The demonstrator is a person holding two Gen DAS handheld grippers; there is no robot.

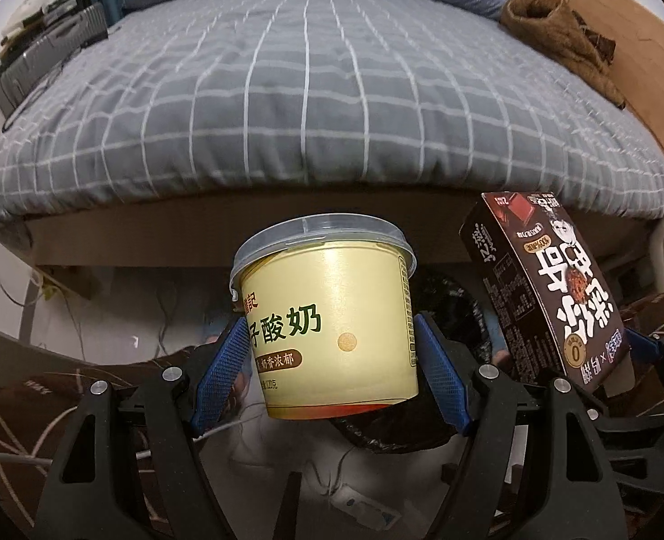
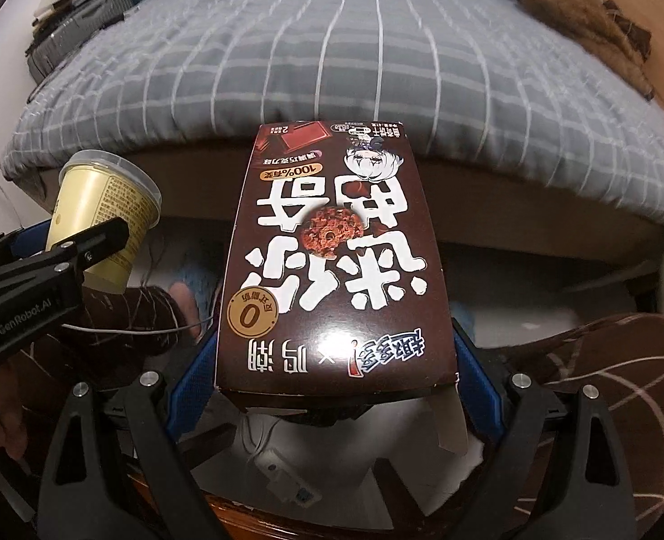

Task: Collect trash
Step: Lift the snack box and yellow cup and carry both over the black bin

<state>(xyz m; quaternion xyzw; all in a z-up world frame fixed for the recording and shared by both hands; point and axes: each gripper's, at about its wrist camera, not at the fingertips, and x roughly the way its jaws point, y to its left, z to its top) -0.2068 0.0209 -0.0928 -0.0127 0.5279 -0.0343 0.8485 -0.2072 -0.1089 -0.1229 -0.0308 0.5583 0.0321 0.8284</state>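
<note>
**A:** So the yogurt cup (image 1: pixel 327 315) sits upright in the left claw (image 1: pixel 332 351), blue pads clamped on its sides, lid still on. Why up in the air?

**B:** Trash run, I'd guess. The right claw (image 2: pixel 336 373) is squeezing the chocolate box (image 2: pixel 332 261) at its near end. Both are held just off the bed (image 1: pixel 313 90), over a black bag (image 1: pixel 449 310) that's probably the bin.
</note>
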